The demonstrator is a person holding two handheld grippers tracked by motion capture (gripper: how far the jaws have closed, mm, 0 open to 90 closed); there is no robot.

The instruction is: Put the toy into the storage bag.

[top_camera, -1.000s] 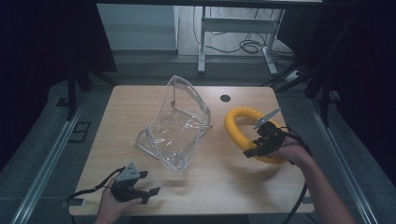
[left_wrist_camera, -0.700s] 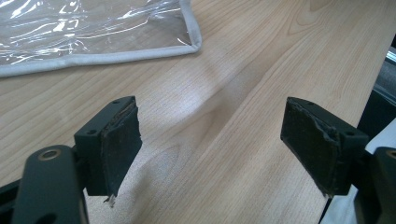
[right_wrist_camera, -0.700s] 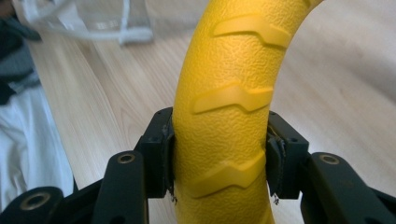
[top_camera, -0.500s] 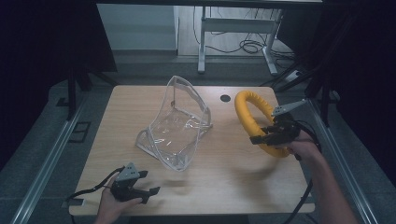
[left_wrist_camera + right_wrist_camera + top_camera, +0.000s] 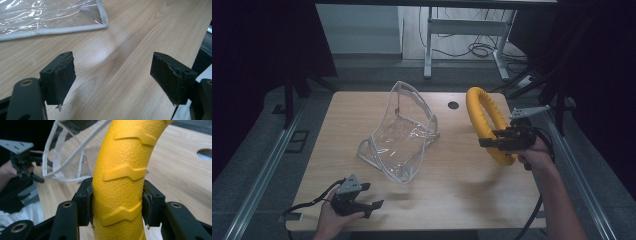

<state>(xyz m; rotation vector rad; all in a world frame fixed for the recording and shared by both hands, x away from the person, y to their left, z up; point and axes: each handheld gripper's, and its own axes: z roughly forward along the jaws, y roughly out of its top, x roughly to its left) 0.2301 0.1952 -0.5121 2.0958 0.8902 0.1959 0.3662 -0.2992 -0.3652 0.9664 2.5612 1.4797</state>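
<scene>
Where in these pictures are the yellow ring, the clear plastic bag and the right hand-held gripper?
yellow ring (image 5: pixel 476 107): high view, upper left curve.
clear plastic bag (image 5: pixel 399 140): high view, front panel.
right hand-held gripper (image 5: pixel 117 202): right gripper view, midway between its fingertips.

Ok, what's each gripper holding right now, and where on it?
The right gripper is clamped on the yellow ring, jaws across its ribbed tube near the lower end, with the ring raised upright. The left gripper holds nothing, its jaws open over the table.

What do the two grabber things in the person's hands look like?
Each gripper is black, with two flat black jaws faced with worn dark pads and round brass-coloured rivets at the joints. The left gripper and the right gripper each carry a grey three-cornered plate on top and trail a black cable. The forearms are bare, with no sleeves in sight.
</scene>
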